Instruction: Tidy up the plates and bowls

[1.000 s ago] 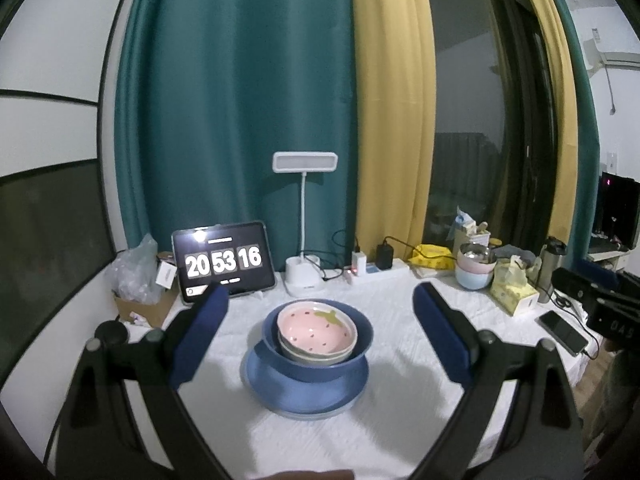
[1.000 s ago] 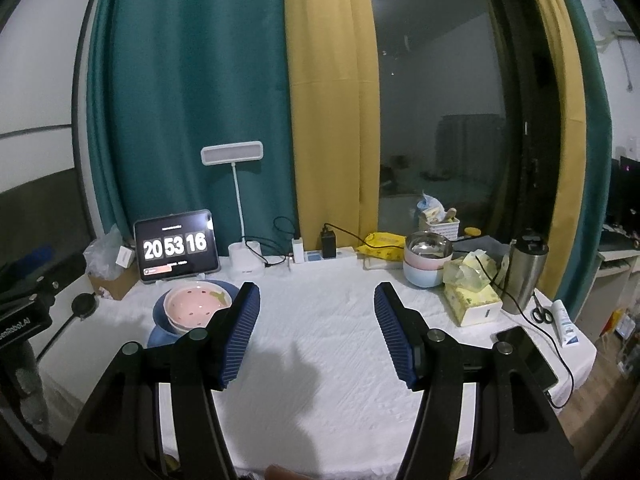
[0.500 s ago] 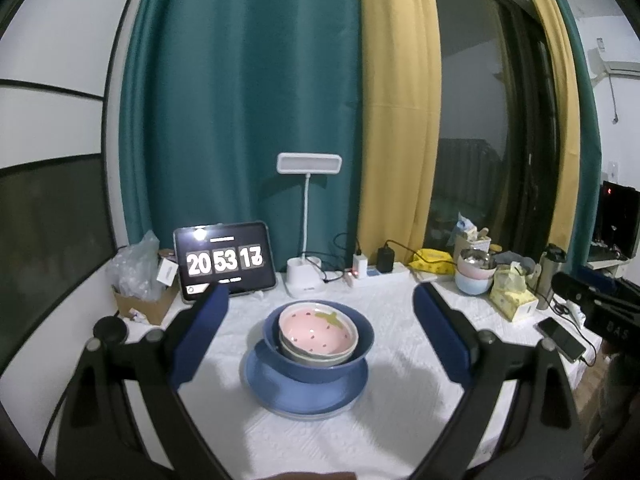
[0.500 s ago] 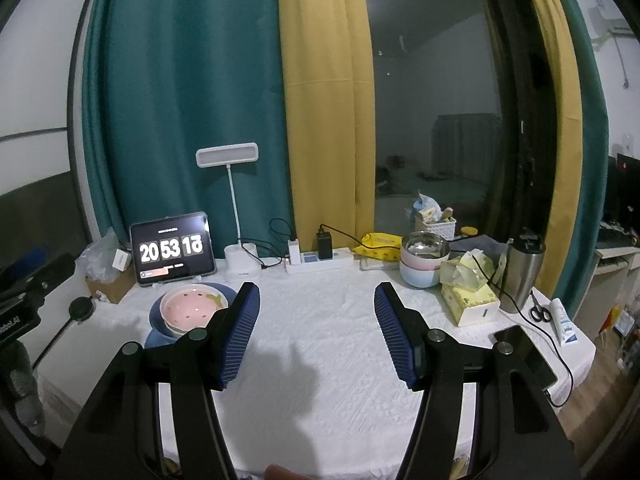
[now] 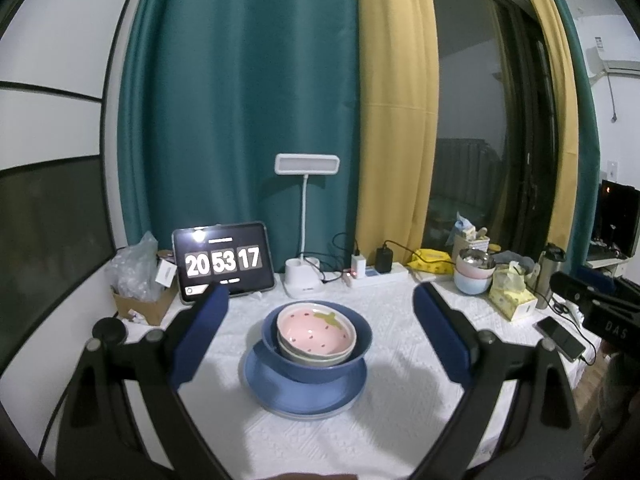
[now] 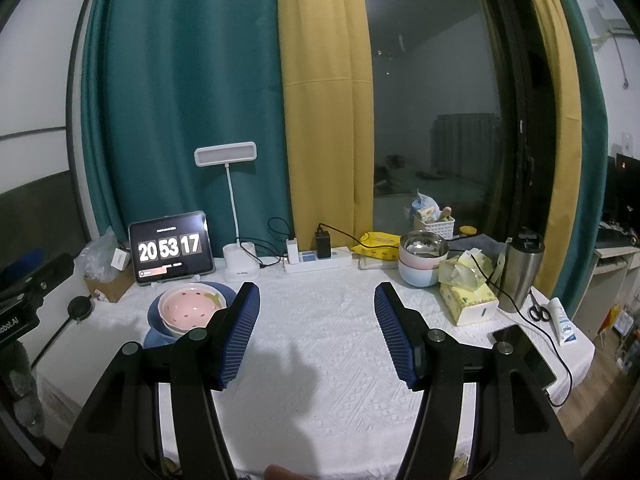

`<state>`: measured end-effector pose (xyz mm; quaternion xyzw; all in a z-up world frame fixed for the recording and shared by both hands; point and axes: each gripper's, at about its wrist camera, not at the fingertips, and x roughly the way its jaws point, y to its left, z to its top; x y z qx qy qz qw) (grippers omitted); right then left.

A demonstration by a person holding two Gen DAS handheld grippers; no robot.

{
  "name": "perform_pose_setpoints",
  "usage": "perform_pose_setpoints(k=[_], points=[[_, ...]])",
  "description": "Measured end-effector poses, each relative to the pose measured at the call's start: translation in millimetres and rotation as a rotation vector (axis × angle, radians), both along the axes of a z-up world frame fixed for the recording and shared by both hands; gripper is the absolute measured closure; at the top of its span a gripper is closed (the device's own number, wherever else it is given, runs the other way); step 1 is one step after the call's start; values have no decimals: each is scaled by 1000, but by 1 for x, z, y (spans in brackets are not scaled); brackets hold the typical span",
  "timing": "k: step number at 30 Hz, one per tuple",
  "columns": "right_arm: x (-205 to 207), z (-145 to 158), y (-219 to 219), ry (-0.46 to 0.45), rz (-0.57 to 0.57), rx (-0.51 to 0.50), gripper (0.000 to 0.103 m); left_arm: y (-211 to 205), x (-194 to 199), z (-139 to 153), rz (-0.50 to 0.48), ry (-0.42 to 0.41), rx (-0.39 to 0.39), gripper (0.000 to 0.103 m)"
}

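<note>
Pink strawberry-patterned ceramic bowl (image 5: pixel 316 330), nested in a blue bowl (image 5: pixel 320 364), lies directly ahead of the nearer, empty, wide-open left gripper (image 5: pixel 320 330); right gripper (image 6: pixel 318 334) likewise released.

Both tools I carry look alike: my left gripper (image 5: pixel 320 306) has matte black angular arms with round grey screw heads at the joints, ending in long dark blue pads (image 5: pixel 200 334). My right gripper (image 6: pixel 317 322) is the same black frame, and its blue pads (image 6: pixel 240 330) show fine ribbing along their inner faces.
</note>
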<state>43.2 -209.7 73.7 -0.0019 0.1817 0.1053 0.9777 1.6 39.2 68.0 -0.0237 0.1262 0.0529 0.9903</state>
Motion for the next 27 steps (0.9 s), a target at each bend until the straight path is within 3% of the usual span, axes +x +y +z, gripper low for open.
perform_pose_setpoints(k=[27], points=[[1,-1,-1,2,0,-2,40,-1,7,-2,-2,23,-1,8]])
